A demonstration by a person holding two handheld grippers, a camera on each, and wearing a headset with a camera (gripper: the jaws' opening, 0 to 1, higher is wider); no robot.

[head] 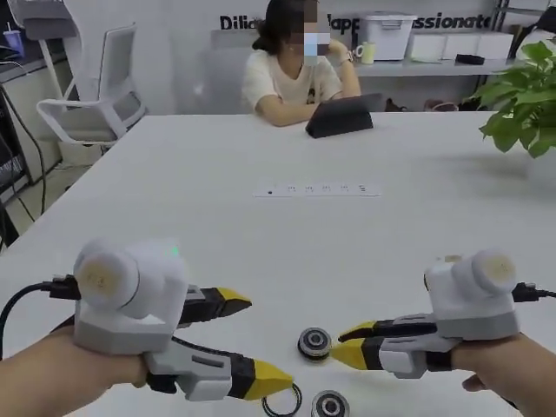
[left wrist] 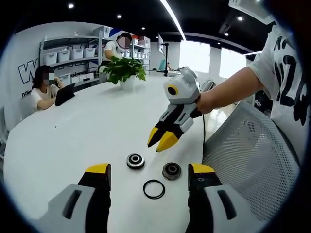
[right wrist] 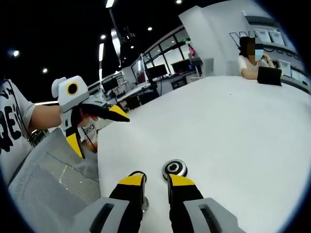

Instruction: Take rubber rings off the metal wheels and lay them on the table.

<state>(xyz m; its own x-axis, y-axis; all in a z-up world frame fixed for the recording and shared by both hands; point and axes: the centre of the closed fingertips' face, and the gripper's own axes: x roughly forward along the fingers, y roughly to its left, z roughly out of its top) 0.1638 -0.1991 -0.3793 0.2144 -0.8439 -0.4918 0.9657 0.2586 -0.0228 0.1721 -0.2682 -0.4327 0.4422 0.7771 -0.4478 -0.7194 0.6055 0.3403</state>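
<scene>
The white counter runs long through an office, with a person seated at its far end. Your left tool stands wide open and empty. A loose ring lies flat just under its lower jaw, and beside it sits the near wheel, seemingly bare. The far wheel, its ring apparently still on, lies flat between both tools. It sits just off the tips of your right tool, whose jaws are nearly together and grip nothing. Judgement: the right tool is nearer, and its reach runs leftward.
</scene>
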